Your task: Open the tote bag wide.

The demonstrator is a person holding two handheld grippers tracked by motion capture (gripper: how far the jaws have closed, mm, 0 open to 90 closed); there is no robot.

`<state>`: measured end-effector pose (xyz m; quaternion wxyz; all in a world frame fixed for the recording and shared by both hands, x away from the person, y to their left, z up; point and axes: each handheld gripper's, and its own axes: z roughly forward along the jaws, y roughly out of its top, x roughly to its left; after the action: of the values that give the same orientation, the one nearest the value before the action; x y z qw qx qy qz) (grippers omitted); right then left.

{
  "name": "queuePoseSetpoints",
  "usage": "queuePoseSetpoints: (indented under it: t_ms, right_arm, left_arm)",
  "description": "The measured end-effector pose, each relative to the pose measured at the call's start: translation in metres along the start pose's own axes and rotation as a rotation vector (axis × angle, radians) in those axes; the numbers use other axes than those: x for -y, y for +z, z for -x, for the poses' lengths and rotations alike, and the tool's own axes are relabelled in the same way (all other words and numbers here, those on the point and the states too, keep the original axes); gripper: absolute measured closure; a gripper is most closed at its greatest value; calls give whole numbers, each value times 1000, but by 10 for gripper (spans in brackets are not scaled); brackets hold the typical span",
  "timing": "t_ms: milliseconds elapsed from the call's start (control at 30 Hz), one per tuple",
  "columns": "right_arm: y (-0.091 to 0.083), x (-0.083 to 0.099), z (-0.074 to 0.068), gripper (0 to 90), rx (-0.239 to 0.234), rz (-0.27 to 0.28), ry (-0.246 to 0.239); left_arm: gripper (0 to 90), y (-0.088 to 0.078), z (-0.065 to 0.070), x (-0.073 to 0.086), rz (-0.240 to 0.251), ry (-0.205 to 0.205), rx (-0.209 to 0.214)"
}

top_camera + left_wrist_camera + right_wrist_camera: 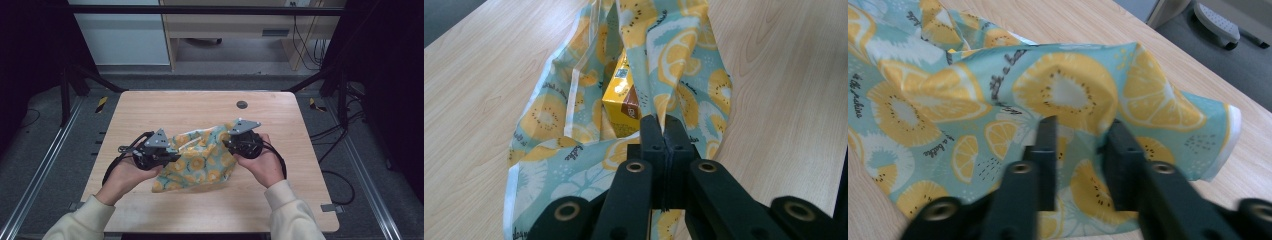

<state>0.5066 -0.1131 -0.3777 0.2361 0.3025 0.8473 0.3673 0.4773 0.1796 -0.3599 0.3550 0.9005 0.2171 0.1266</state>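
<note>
Scene: a light wooden table (pixel 150 107) with a glossy teal plastic bag printed with yellow citrus slices (pixel 202 157) lying crumpled near its middle, between the two hand-held grippers.
Bag contents: a yellow carton box (pixel 620 102) sits inside the bag, seen through its open mouth in the left gripper view; part of it is covered by the film.
Left gripper (pixel 167 156): jaws pressed fully together on a fold of the bag's rim, pinching the film just in front of the carton.
Right gripper (pixel 231 145): at the bag's far right edge; in the right gripper view its jaws stand apart with a hump of film between them, and the pads do not clearly press on it, so no firm grip there yet.
Done, as it looks: the carton is already in the bag, and one side of the mouth is secured.
Left, by my judgement: the right jaws need to close on the opposite edge; then the mouth can be drawn shut or the bag lifted.
Risk: slippery film may slide out of a shallow pinch.
</note>
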Motion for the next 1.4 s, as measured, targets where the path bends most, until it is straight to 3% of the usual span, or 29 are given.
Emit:
queuePoseSetpoints:
  t_ms: [100,233,433,533,700,900,1067,1400]
  right_arm:
    - [-6,-1,0,900,-15,10,11]
    - [-19,-3,-2,900,-29,41,18]
    - [-40,0,-12,900,-35,73,0]
    - [-59,10,-24,900,-38,102,-5]
    - [-71,30,-40,900,-50,116,-2]
    - [-74,50,-55,900,-67,124,13]
    - [-74,68,-61,900,-77,121,40]
    - [-39,101,-62,886,-112,3,97]
  left_arm:
    - [899,-2,-1,0,0,-3,6]
    - [899,-7,2,-1,8,0,10]
    - [899,-13,12,-5,-10,39,21]
    - [898,-15,20,-5,-17,62,31]
    - [898,-10,36,6,-19,72,50]
    - [897,-5,54,20,-27,97,75]
    - [897,-9,58,26,-16,95,74]
    - [893,27,52,58,-97,33,93]
